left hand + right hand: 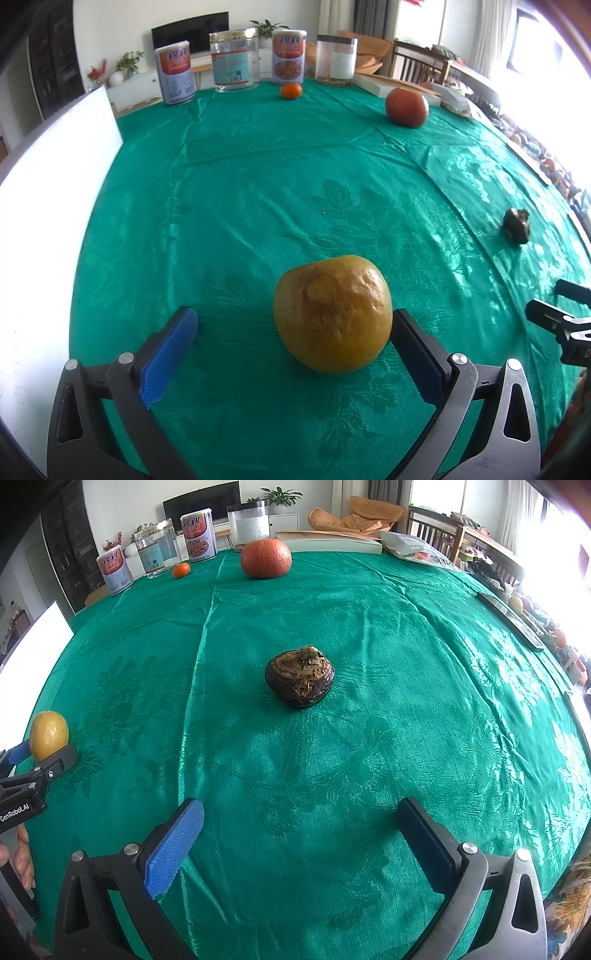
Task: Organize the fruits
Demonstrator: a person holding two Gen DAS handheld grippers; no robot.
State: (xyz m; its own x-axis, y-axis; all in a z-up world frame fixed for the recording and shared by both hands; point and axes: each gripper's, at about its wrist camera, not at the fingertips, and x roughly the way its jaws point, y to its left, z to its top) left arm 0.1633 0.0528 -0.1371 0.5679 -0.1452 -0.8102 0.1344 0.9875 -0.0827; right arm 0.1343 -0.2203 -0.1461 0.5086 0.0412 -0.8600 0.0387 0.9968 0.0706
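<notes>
A yellow pear-like fruit (332, 314) sits on the green tablecloth between the fingers of my open left gripper (295, 321); its right finger touches the fruit, the left finger stands apart. The fruit also shows in the right wrist view (48, 735). My right gripper (301, 812) is open and empty, with a dark brown withered fruit (300, 676) well ahead of it; that fruit also shows in the left wrist view (516, 225). An orange-red pumpkin-like fruit (265, 558) and a small tangerine (181, 570) lie at the far side.
Two tins (174, 74), a clear jar (234, 61) and a plastic container (336, 60) stand along the far edge. A white board (55, 155) stands at the left. A book (332, 541) and snack bags (417, 550) lie at the far right.
</notes>
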